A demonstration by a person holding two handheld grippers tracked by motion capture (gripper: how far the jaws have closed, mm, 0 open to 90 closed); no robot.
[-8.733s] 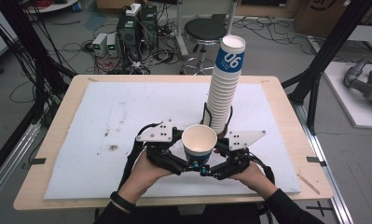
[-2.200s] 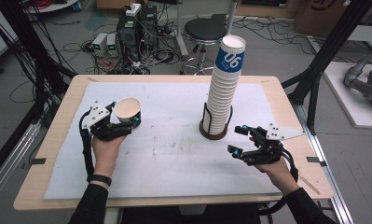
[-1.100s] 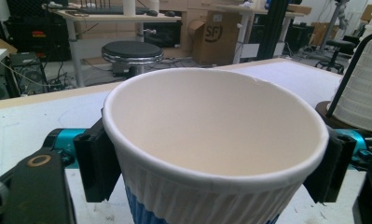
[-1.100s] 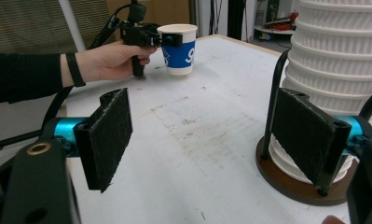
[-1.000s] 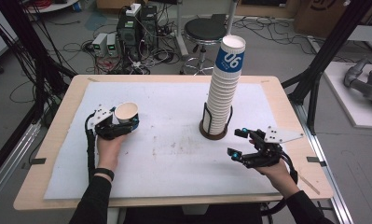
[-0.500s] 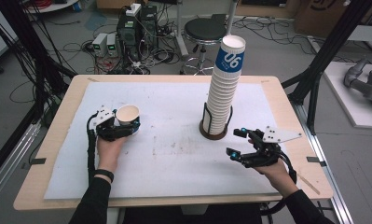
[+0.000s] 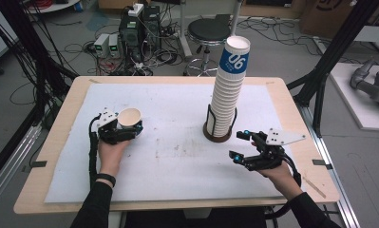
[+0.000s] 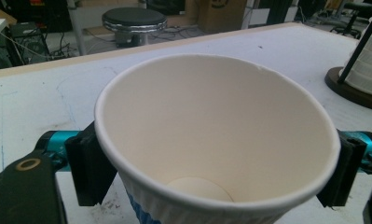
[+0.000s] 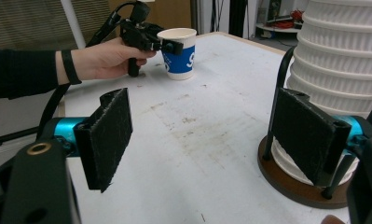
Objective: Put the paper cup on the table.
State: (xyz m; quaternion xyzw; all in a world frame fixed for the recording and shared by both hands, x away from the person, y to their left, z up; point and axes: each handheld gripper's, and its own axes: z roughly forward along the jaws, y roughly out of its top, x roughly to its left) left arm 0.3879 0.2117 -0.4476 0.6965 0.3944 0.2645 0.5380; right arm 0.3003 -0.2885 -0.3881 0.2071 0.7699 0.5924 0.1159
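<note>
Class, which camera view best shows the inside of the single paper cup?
The left gripper view: the paper cup faces it, open down to its base. The high view shows just its rim; the right gripper view shows its blue-printed side.

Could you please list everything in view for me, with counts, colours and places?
Single white paper cup with blue band: one, table's left, upright between left gripper's jaws.
Tall stack of white ribbed paper cups: one, blue-banded top cup, right of centre.
Dark round wooden holder: one, under the stack.
White-topped wooden table: one.
Black round stool: one, on the floor beyond the table.
Left gripper: black, closed on the cup.
Right gripper: black, open, near the holder.
</note>
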